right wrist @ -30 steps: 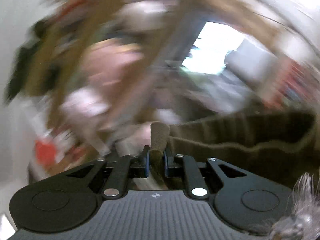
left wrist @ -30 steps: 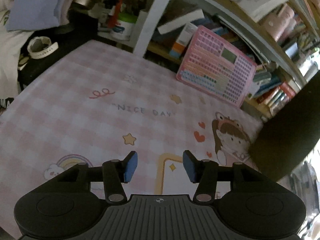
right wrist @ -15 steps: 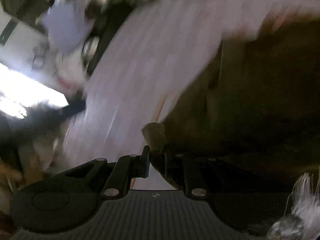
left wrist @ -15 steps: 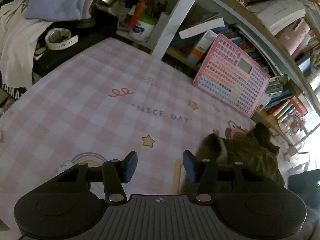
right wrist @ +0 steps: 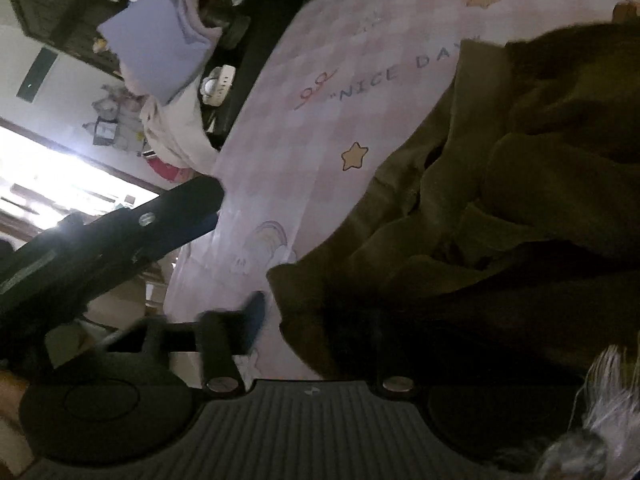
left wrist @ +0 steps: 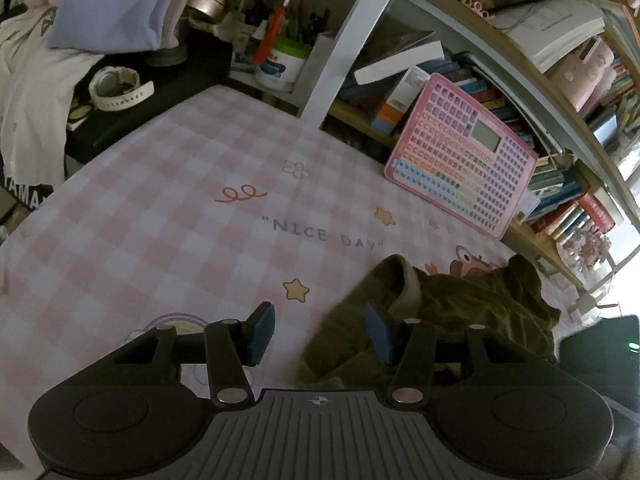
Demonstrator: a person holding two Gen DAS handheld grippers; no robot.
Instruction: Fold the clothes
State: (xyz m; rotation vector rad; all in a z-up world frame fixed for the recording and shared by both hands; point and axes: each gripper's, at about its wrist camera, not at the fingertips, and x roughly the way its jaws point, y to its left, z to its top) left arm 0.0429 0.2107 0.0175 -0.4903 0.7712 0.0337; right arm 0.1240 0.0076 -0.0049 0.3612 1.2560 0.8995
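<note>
You dropped the olive garment [left wrist: 460, 312] onto the pink checked tabletop [left wrist: 180, 220]; right gripper [right wrist: 316, 320] fingers were opening, left gripper [left wrist: 320, 332] open, empty.

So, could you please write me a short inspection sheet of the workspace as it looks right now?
Surface: pink checked cloth printed "NICE DAY", mostly bare.
Job's things: olive garment lying crumpled at the cloth's right side.
Clutter: pink keyboard toy, white watch, pen tub, piled clothes.
Grippers: left tool open, holding nothing; right tool jaws opening over the garment's edge.
Cables: nothing seen.
Surroundings: crowded bookshelves behind.
</note>
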